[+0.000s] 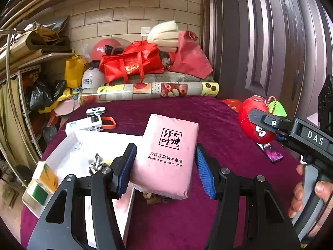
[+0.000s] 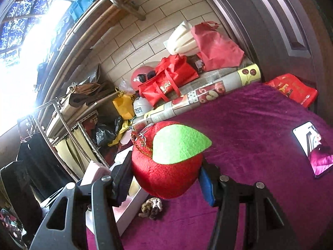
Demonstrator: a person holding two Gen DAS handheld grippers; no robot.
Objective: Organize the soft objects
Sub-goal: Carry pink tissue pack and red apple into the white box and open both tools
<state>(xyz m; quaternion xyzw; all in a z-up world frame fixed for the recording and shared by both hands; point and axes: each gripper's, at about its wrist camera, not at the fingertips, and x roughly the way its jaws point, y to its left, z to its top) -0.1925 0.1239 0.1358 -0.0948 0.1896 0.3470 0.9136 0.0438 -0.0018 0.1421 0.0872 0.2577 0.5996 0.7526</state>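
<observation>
Cluttered storeroom, purple velvet tabletop [image 1: 218, 116] | left gripper [image 1: 165, 167] clamps soft pink tissue pack [image 1: 166, 156], held above table near white cardboard box [image 1: 62, 143] at left | right gripper [image 2: 164, 179] clamps red plush apple with green felt leaf [image 2: 166, 173], airborne | step: carrying both | next: likely lower into box, release gently

Both wrist fisheyes sit close behind their jaws, angled slightly down across the purple worktop [image 1: 218, 120]. Shared: tiled wall [image 1: 116, 18], red bag [image 2: 166, 81].
</observation>
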